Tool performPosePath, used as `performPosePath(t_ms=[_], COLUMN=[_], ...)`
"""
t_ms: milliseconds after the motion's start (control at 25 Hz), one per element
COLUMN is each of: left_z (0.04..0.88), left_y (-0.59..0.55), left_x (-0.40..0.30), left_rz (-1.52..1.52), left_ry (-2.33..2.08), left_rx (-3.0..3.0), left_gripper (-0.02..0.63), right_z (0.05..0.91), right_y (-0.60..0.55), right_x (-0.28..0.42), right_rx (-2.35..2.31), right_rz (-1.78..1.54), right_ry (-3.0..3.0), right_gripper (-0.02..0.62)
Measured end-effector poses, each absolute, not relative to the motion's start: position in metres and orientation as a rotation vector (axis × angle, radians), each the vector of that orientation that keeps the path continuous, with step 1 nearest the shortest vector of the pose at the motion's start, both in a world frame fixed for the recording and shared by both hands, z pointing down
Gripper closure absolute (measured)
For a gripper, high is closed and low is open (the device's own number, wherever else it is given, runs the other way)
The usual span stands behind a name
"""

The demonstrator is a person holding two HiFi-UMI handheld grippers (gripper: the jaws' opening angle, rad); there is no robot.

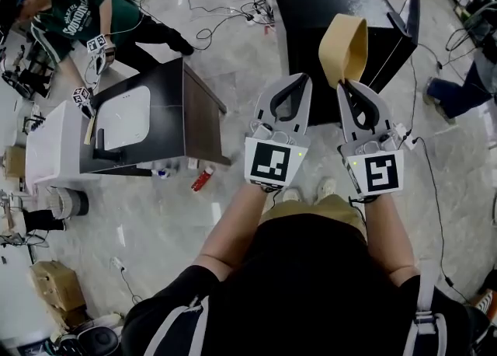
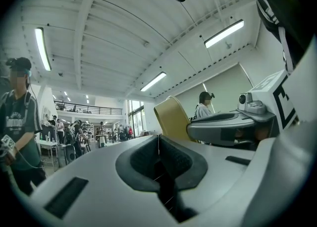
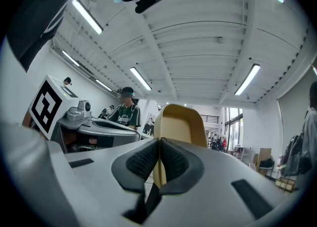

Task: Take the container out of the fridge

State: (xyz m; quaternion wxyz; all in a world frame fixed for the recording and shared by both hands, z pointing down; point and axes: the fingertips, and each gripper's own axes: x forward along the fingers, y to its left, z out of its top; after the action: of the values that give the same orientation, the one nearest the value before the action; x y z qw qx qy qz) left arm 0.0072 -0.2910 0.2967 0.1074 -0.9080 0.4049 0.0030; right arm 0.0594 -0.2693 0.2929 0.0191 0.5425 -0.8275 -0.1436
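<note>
A tan, open-topped container (image 1: 344,47) is held up by its wall in my right gripper (image 1: 348,85), whose jaws are shut on it. The right gripper view shows the same container (image 3: 182,122) rising past the closed jaws of that gripper (image 3: 158,142). My left gripper (image 1: 293,80) is beside it, shut with nothing in it. From the left gripper view its closed jaws (image 2: 158,138) point up, with the container (image 2: 173,118) just to the right. The black fridge (image 1: 326,5) stands ahead on the floor, its door (image 1: 409,14) swung open at the right.
A black cabinet (image 1: 182,117) with a white appliance (image 1: 124,117) on it stands to the left. A person in a green shirt (image 1: 74,16) works there with grippers. Cables (image 1: 225,12) trail over the floor, and a red bottle (image 1: 203,179) lies by the cabinet.
</note>
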Motion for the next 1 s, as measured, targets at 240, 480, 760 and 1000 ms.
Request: performPosePath(t_ms=[240,480,760,1000], left_z=[0.289,0.281,0.29,0.294], left_y=[-0.28,-0.272,-0.264,-0.255], left_x=[0.035,0.054,0.076,0.104], left_rz=[0.032,0.056,-0.008,-0.029], left_ry=[1.171,1.19,1.274,1.305], left_rx=[-2.659,-2.629,-2.644,-2.634], left_gripper=[0.583,0.583,0.583,0.583], right_z=[0.282,0.269,0.275,0.285], right_y=[-0.257,-0.256,-0.243,-0.237], right_x=[0.082,0.098,0.124,0.151], right_rx=[1.715,1.74,1.658,1.592], right_rz=[-0.453,-0.419,-0.425,-0.413], right_ry=[-2.593,-2.683,-2.714,-2.756], right_gripper=[0.552,0.552,0.552,0.552])
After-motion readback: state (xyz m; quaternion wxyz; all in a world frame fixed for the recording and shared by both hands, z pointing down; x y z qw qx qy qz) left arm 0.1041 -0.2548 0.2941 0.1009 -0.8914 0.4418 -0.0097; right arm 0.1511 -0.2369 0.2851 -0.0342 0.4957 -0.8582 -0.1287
